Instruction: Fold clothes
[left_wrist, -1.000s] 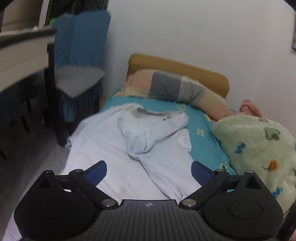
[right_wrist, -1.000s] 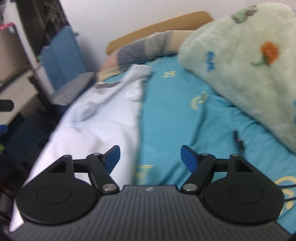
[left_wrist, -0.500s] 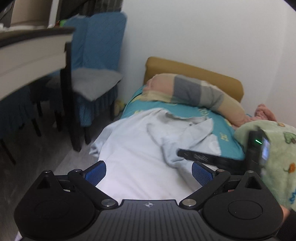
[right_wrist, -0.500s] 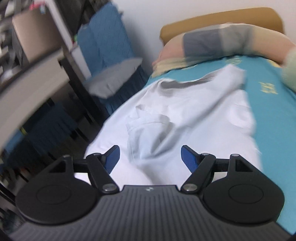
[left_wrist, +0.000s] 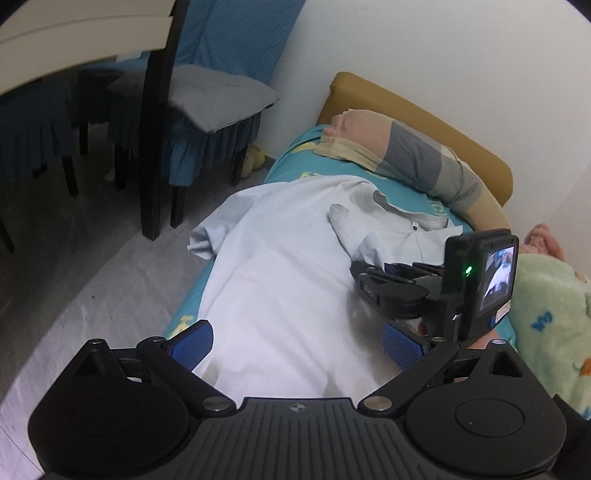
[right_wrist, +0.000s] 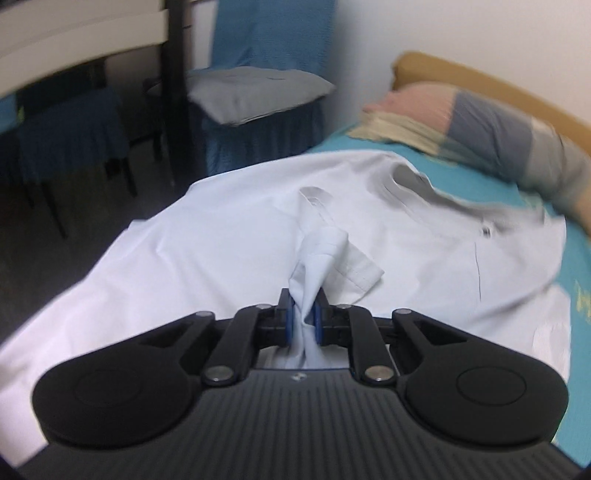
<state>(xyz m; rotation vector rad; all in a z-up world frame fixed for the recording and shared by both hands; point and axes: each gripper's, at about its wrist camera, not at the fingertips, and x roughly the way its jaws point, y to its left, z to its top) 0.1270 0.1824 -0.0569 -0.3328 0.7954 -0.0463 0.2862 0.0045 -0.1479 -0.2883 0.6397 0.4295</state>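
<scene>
Two chairs (left_wrist: 207, 107) stand left of the bed (left_wrist: 417, 110); a pale blue polo shirt (left_wrist: 288, 280) lies spread over it below the striped pillow (left_wrist: 406, 151). The left gripper (left_wrist: 295, 341) hovers above the shirt, fingers spread, with the right gripper (left_wrist: 360, 273) ahead. From the right wrist, the right gripper (right_wrist: 303, 321) pinches a bunched sleeve (right_wrist: 321, 258).

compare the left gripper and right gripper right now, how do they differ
The left gripper is open, its blue pads spread wide, while the right gripper is shut with its pads pressed together. The left gripper holds nothing and hangs over the pale shirt; the right gripper pinches a bunched sleeve of that shirt. Both share the same black body and blue pads, and both point toward the pillow.
</scene>
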